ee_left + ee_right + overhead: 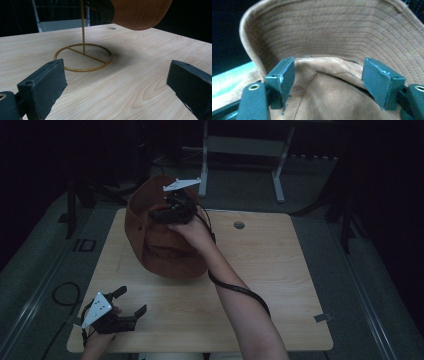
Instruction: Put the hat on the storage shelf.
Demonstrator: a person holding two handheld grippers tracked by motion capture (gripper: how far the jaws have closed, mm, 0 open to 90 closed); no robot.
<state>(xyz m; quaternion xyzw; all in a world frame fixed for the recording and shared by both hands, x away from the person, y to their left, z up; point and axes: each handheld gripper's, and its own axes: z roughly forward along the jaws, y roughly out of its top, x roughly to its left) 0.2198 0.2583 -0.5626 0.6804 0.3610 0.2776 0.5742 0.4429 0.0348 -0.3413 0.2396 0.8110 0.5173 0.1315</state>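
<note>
Brown hat (167, 247) above gold stand (83, 56), right tongs (167, 212) wide, perhaps touching its crown, left tongs (132, 302) wide near table (280, 270) edge

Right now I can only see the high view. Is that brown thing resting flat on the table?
Observer: No. The left gripper view shows the brown hat raised off the table, above a gold wire stand with a ring base and an upright rod.
Operator: Has the far gripper clamped it?
Observer: The right gripper has its jaws apart, with the hat's crown between them.
Operator: And the near one?
Observer: The left gripper is open with nothing between its jaws, and it faces the stand.
</note>
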